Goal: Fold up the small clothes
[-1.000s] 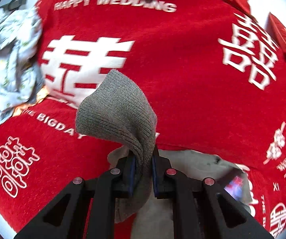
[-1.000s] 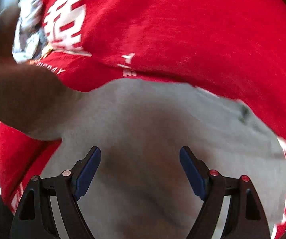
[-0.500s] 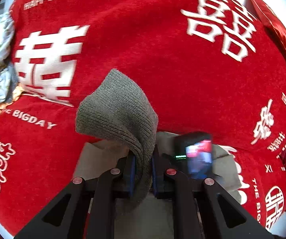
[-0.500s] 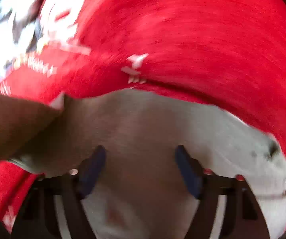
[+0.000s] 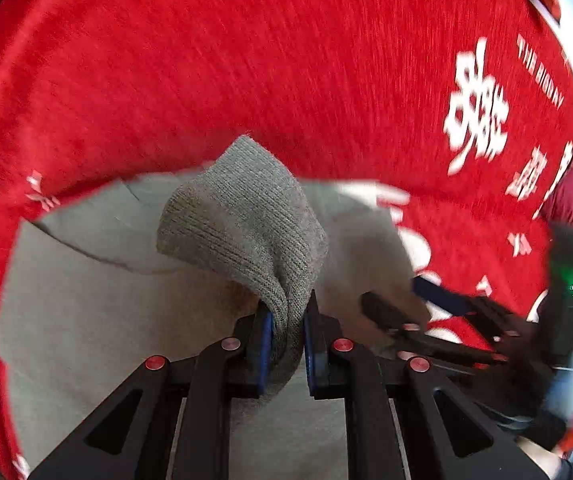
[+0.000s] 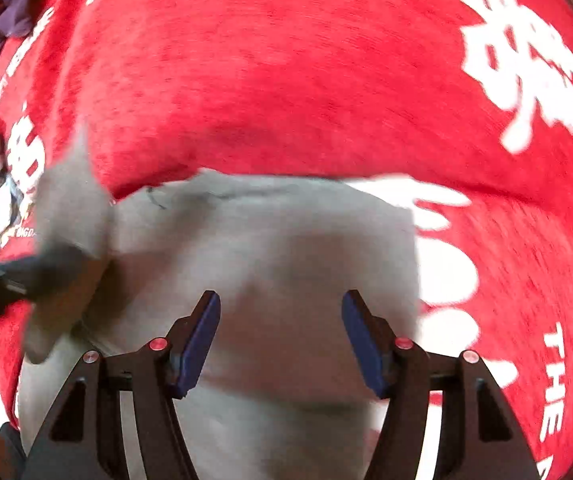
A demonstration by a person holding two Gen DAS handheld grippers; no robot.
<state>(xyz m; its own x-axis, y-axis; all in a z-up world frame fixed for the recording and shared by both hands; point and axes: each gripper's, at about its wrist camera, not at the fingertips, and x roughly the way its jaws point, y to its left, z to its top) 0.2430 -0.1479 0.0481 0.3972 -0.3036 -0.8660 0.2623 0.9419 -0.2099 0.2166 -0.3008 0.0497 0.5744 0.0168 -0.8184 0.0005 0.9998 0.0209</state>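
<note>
Carrying ribbed cuff (image 5: 246, 216) pinched in left claw (image 5: 288, 344) across grey garment (image 6: 270, 248) at lower centre on red blanket (image 6: 286, 80); right claw (image 6: 280, 344), wide, empty, jaws just narrowing, should pin the fold line.

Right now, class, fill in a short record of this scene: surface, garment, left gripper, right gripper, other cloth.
surface: red blanket with white lettering
garment: grey garment lying flat on the blanket
left gripper: left gripper shut on the garment's ribbed cuff, lifted
right gripper: right gripper open above the garment, nothing between its jaws, which have just been closing
other cloth: dark cloth at the blanket's far left edge
</note>
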